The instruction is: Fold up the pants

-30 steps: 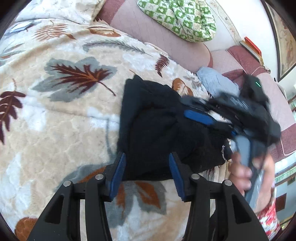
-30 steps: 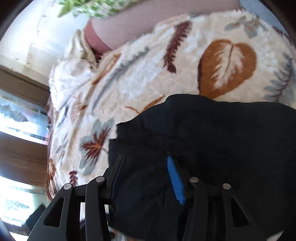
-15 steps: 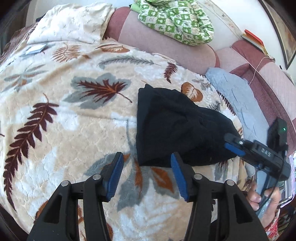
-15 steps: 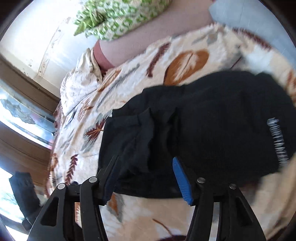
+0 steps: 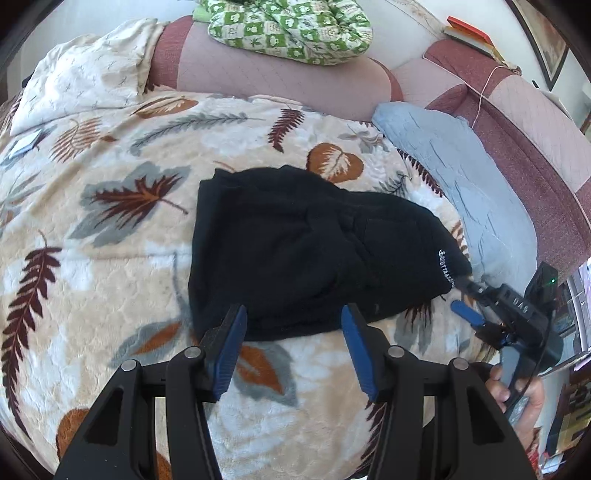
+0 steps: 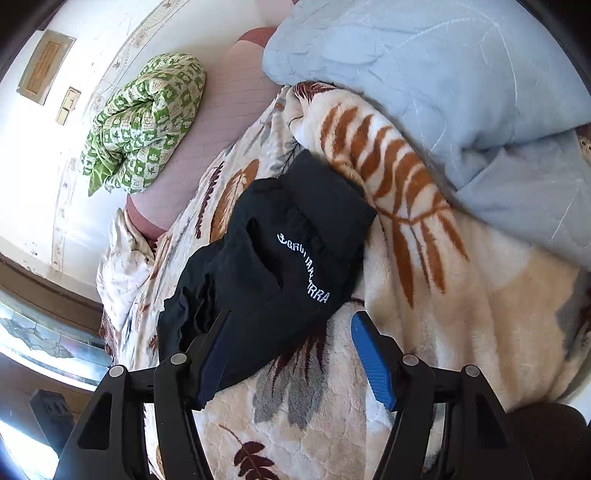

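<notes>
Pants (image 5: 303,251) folded into a black bundle on the leaf-print blanket (image 5: 110,258), both our grippers clear of them.

Nearest us, our left gripper (image 5: 291,347) hangs spread and empty over the bundle's near edge. Our right gripper (image 6: 291,354) has just been opening, nothing pinched between its blue pads, by the white-lettered end. Beyond lie a pale blue quilt (image 6: 443,92) and a green checked quilt (image 5: 295,29).

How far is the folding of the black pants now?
Done: the black pants lie as a compact folded bundle on the leaf blanket. In hand: nothing; the left gripper and right gripper are both open and clear of them. Left: perhaps only tidying the loose edge.
</notes>
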Demonstrator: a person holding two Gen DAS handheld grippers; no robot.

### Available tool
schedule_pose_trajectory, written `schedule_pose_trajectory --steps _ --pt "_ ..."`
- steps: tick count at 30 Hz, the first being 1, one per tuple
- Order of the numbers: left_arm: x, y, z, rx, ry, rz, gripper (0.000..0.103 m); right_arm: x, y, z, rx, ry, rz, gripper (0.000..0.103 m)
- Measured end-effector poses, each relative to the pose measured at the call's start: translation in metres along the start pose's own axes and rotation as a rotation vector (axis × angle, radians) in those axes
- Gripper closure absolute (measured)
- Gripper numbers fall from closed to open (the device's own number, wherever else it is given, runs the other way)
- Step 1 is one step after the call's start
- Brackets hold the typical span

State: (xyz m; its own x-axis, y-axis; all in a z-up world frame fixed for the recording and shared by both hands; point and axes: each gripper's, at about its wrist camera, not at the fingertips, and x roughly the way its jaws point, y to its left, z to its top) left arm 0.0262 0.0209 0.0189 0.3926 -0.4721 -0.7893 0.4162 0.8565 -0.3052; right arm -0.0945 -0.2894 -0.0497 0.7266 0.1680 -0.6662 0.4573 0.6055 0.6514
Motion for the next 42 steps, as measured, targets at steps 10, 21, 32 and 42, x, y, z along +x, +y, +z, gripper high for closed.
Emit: schedule_pose_trajectory --steps 10,21,32,42 --pt "0.025 -0.060 0.049 0.158 0.011 -0.039 0.050 0.009 0.000 -0.001 -0.071 -0.061 -0.072 0.032" --pt "0.115 -0.160 0.128 0.316 0.096 -0.148 0.045 0.041 -0.007 0.020 -0.050 -0.020 -0.007 0.021" --pt "0.223 -0.229 0.131 0.420 0.325 -0.197 0.045 0.044 -0.001 0.017 -0.109 -0.042 -0.033 0.035" --pt "0.246 -0.264 0.111 0.575 0.356 -0.198 0.094 0.041 -0.024 0.026 -0.022 -0.049 -0.029 0.072"
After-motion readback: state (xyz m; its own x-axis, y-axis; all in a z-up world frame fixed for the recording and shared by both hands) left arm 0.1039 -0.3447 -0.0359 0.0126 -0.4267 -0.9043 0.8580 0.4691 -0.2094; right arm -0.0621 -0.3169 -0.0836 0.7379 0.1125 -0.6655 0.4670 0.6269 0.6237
